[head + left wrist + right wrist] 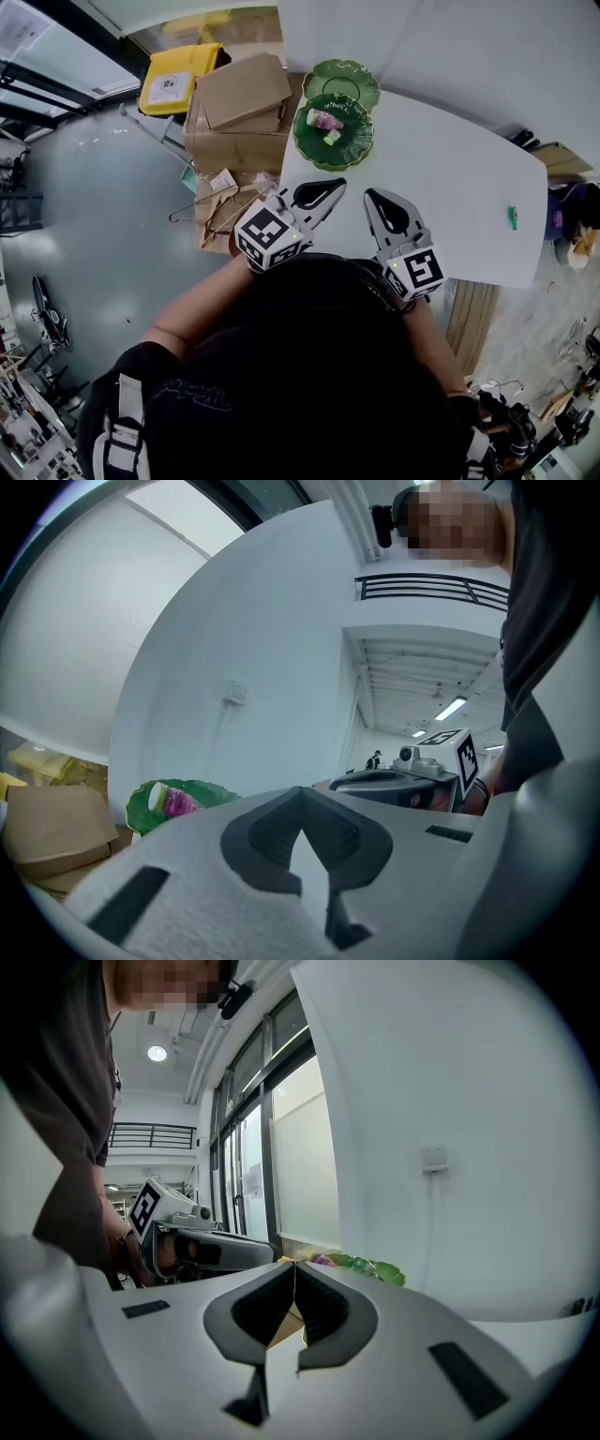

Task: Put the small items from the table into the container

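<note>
A green leaf-shaped dish (352, 146) holds a pink-and-white packet (324, 119) (a pale green piece (332, 137) beside it). A small green item (513, 217) lies apart on the bench (450, 202).

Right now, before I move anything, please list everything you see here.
table: one, white, centre
plates: two, green, table's far corner
pink item: one, pink, on nearer plate
pale item: one, whitish, same plate
small item: one, green, table's right side
cardboard boxes: several, brown, left of table
box: one, yellow, beyond the cardboard
hangers: some, dark wire, floor
left gripper: one, white-black, shut, empty
right gripper: one, white-black, shut, empty
</note>
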